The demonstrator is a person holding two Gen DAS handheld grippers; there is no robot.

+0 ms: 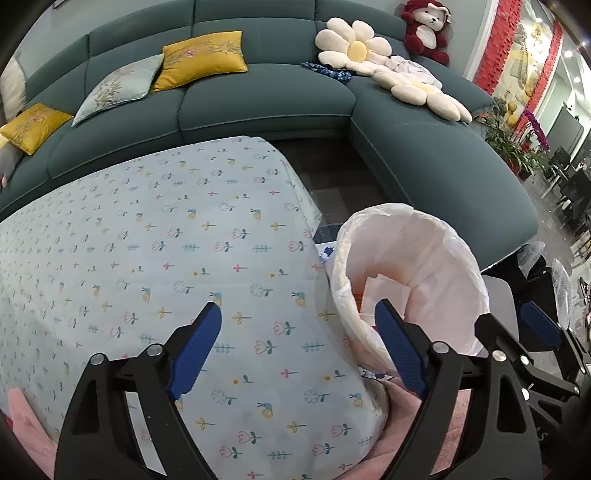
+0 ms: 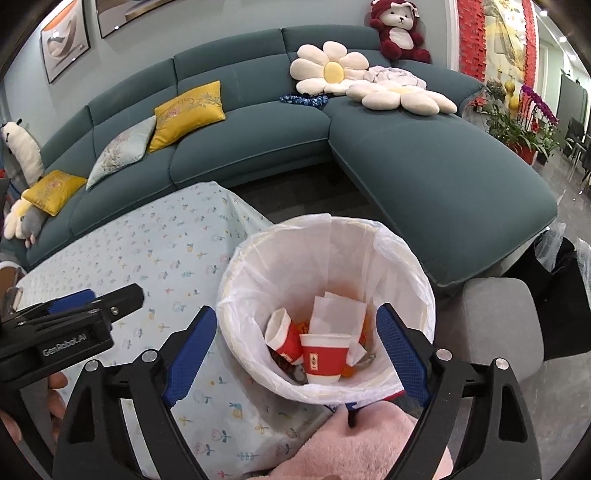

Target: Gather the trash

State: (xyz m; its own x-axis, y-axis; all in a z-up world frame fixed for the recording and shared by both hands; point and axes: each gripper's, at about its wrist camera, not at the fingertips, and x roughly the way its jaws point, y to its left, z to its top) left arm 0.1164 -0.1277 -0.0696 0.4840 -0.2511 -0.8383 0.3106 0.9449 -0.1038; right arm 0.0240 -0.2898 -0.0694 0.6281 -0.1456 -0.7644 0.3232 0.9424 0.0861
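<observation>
A trash bin with a white liner [image 2: 332,258] stands at the right end of a table covered by a floral cloth [image 2: 155,254]. Inside it lie two red paper cups [image 2: 323,356], white paper [image 2: 334,314] and orange scraps. My right gripper [image 2: 297,349] is open and empty, held above the bin's mouth. My left gripper [image 1: 299,341] is open and empty, over the table's right edge next to the bin [image 1: 413,258]. It also shows in the right wrist view [image 2: 74,306]. The right gripper's finger [image 1: 539,325] shows at the right of the left wrist view.
A teal corner sofa [image 2: 424,166] with yellow and grey cushions [image 2: 188,110], flower pillows [image 2: 332,70] and a red plush bear [image 2: 399,33] runs behind the table. A grey stool [image 2: 498,321] stands right of the bin. Pink fabric [image 2: 354,443] lies below the grippers. Potted plants [image 2: 517,125] stand far right.
</observation>
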